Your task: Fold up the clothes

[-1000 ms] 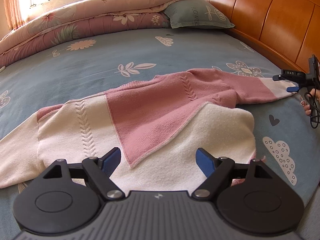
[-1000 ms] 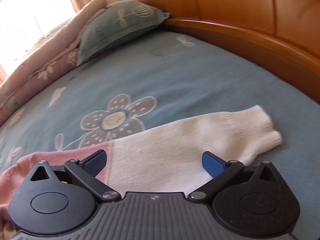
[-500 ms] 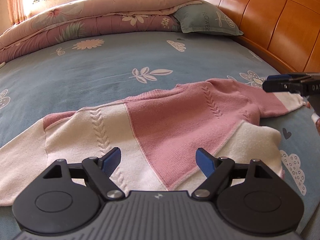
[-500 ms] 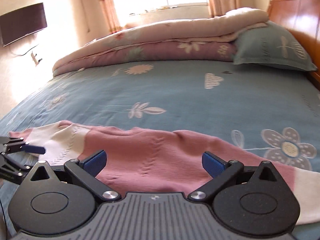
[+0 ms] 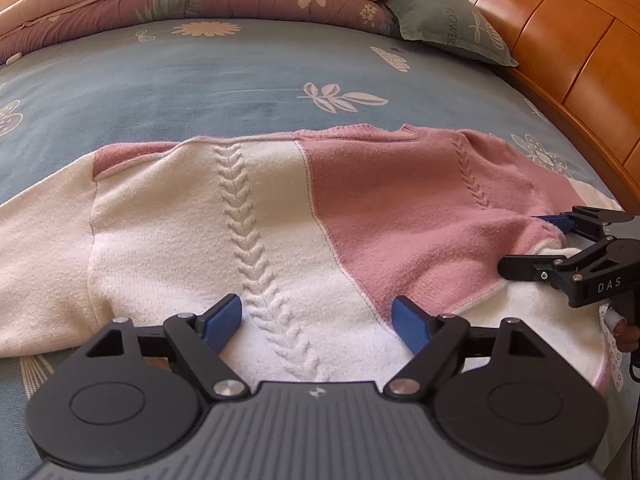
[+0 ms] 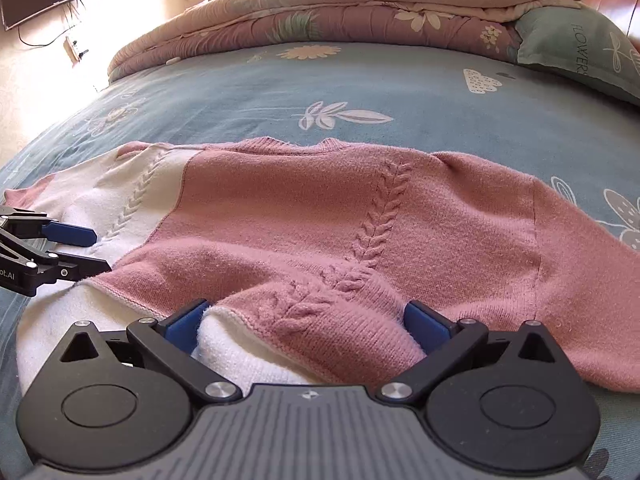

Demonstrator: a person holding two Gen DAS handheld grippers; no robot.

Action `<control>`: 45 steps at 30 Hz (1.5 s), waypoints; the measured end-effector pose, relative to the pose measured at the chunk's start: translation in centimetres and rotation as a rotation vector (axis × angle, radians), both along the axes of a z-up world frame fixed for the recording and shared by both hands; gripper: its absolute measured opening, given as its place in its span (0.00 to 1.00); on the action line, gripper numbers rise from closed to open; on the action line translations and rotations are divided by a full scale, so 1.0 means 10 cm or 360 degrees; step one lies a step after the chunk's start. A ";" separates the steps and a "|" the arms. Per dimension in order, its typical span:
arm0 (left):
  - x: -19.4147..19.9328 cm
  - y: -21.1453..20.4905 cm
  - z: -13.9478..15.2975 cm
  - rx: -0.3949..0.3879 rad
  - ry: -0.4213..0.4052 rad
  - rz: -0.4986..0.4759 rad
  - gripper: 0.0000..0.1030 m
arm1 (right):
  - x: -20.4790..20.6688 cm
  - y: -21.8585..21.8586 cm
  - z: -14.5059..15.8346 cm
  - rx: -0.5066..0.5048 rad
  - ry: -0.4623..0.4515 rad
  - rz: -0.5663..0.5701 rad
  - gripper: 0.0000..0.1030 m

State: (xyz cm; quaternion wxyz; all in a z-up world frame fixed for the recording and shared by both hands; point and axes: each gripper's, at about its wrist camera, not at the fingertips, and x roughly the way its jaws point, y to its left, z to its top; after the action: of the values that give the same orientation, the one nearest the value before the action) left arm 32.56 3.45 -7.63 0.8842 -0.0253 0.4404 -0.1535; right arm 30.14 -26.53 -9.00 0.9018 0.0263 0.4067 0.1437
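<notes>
The pink-and-white cable-knit sweater (image 5: 320, 216) lies spread across the blue patterned bed (image 5: 200, 76); the left gripper (image 5: 316, 318), jaws apart, hovers at its near white hem. The right gripper (image 6: 306, 322), also spread, straddles a bunched near fold, seemingly ready to pinch it.

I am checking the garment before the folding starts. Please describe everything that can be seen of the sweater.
The sweater is a soft knit, part cream-white and part pink, split by a diagonal seam, with raised braid-like cable columns. It lies spread across the blue patterned bedsheet, sleeves out to both sides, neckline toward the folded quilt. Its hem is bunched up between the open jaws of the right gripper. The left gripper, also open, sits at the white hem.
</notes>
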 end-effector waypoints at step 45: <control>0.24 -1.17 0.39 -0.0149 -0.0196 -0.0401 0.86 | -2.13 -0.03 -0.29 -0.0176 -0.0045 -0.0396 1.00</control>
State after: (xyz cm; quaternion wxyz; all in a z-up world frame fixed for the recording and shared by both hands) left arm 34.98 -8.23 -3.72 0.8811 -0.0016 0.3772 -0.2851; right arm 8.84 -26.86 -11.85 0.9183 0.0250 0.3950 0.0084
